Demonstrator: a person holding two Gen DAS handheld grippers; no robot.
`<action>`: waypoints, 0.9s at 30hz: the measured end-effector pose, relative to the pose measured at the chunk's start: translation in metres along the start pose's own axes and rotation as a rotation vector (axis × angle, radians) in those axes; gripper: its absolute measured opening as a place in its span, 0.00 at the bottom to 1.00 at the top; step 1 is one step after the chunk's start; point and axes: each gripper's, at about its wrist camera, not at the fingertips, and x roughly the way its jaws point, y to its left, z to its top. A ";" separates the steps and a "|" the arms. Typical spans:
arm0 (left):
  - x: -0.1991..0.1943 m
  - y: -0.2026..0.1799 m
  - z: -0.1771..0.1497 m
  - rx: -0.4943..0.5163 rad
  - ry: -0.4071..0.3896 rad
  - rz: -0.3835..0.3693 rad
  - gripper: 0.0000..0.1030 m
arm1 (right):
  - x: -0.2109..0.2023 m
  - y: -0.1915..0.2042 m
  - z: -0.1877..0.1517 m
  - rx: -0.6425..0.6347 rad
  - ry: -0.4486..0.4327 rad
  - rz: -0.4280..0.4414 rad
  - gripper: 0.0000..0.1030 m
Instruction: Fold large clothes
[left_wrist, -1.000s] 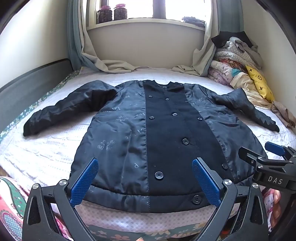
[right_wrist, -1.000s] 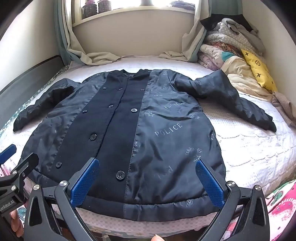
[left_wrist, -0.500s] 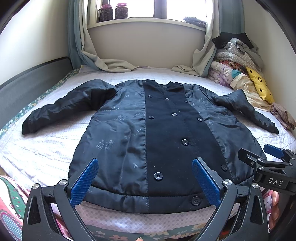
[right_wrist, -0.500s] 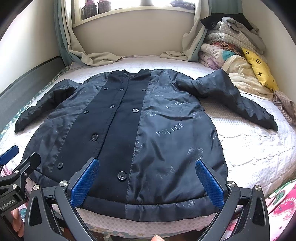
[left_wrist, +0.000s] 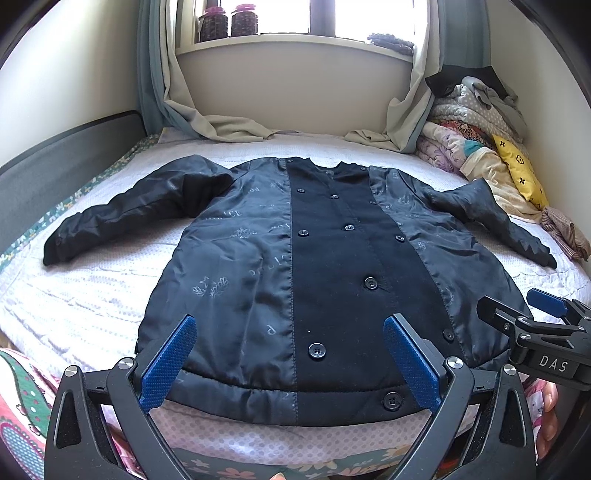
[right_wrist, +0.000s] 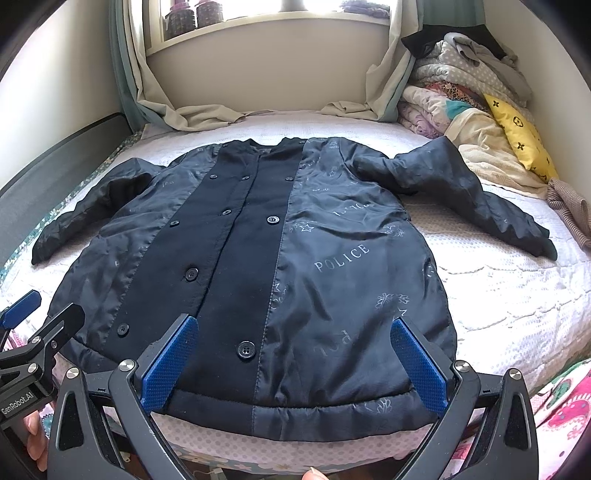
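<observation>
coat flat on bed, sleeves out | left gripper spread, right gripper spread, both empty over hem | risk: slick padded fabric slips, fold skews

White-quilted bed under spread dark coat, bedding pile alongside

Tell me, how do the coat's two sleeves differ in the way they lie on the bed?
The left sleeve lies on bare white bedspread, its cuff pointing toward the dark padded bed side. The right sleeve reaches toward the heap of bedding and the yellow cushion, its upper part puffed and creased. Both are dark and shiny, spread outward from the coat, unfolded.
</observation>
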 end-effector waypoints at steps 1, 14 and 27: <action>0.000 0.000 0.000 0.000 0.000 -0.001 0.99 | -0.001 0.000 0.000 0.000 -0.001 0.002 1.00; 0.000 0.001 0.001 -0.003 0.002 -0.001 0.99 | 0.000 0.002 -0.001 -0.002 0.002 0.008 1.00; 0.001 0.001 0.002 -0.004 0.004 -0.003 0.99 | 0.000 0.002 -0.001 -0.002 0.003 0.010 1.00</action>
